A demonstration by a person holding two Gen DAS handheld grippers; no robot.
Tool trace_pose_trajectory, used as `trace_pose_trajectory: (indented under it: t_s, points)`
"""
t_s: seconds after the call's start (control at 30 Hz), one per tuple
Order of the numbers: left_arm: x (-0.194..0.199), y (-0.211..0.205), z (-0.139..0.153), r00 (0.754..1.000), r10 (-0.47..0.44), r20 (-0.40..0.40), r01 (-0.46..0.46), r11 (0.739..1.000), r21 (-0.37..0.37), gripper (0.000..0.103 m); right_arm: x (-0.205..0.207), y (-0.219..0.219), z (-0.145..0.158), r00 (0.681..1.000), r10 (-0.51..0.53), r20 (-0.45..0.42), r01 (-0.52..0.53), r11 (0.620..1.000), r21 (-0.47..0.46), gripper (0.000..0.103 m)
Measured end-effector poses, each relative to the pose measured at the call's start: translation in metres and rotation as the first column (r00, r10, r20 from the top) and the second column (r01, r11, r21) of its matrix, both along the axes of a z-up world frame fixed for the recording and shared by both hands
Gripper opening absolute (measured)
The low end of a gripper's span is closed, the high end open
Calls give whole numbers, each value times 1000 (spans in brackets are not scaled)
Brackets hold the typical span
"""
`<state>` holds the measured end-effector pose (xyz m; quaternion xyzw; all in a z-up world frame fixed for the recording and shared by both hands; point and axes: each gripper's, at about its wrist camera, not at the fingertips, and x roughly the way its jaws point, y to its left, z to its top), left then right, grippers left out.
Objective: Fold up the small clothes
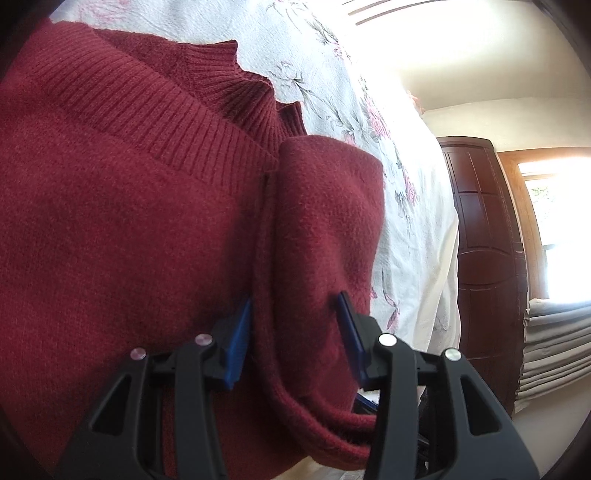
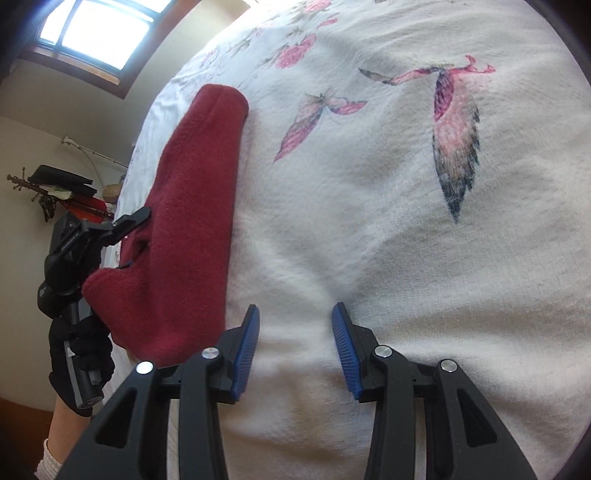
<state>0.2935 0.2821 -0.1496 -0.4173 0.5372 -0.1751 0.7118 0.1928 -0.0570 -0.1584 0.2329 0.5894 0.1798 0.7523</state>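
A dark red knit sweater (image 1: 129, 221) lies on a white bedsheet (image 1: 332, 74) printed with pink flowers. Its ribbed collar (image 1: 236, 92) points up in the left wrist view. My left gripper (image 1: 295, 299) is open, and a thick rolled fold of the sweater (image 1: 325, 221) lies between its blue pads (image 1: 240, 339). In the right wrist view the sweater (image 2: 195, 206) is a long folded strip at the left, with the left gripper (image 2: 136, 238) at its edge. My right gripper (image 2: 295, 314) is open over bare bedsheet (image 2: 369, 221), just right of the sweater, with nothing between its fingers.
A dark wooden wardrobe (image 1: 484, 240), a bright window (image 1: 554, 229) and a stack of folded grey cloth (image 1: 554, 347) stand beyond the bed's edge. A black-gloved hand (image 2: 81, 350) holds the left gripper's handle. A wall shelf with items (image 2: 62, 188) and a window (image 2: 96, 33) are behind it.
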Motion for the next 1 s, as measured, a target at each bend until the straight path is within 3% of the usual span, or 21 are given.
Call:
trace_pose_trajectory:
  t_s: [0.17, 0.23, 0.33, 0.53, 0.8, 1.0]
  points:
    - [8, -15, 0, 1000, 2, 1, -2, 1000, 16, 42, -2, -2, -2, 1000, -12, -5, 12, 1000, 11, 41]
    - [9, -17, 1, 1000, 12, 6, -12, 1000, 15, 28, -1, -1, -2, 1000, -11, -7, 11, 1000, 6, 41]
    - [8, -16, 5, 1000, 15, 19, -15, 1000, 21, 21, -1, 3, -1, 1000, -1, -2, 1, 1000, -20, 41]
    - [-7, 1, 33, 993, 34, 110, -38, 999, 32, 16, 0, 7, 3, 1000, -3, -5, 3, 999, -39, 43]
    - [-27, 44, 77, 977, 24, 213, -35, 998, 51, 15, 2, 34, 18, 999, 44, 16, -44, 999, -1, 43]
    - [-46, 110, 112, 959, 39, 279, -71, 992, 104, 15, 2, 68, 29, 992, 115, 43, -116, 993, 20, 43]
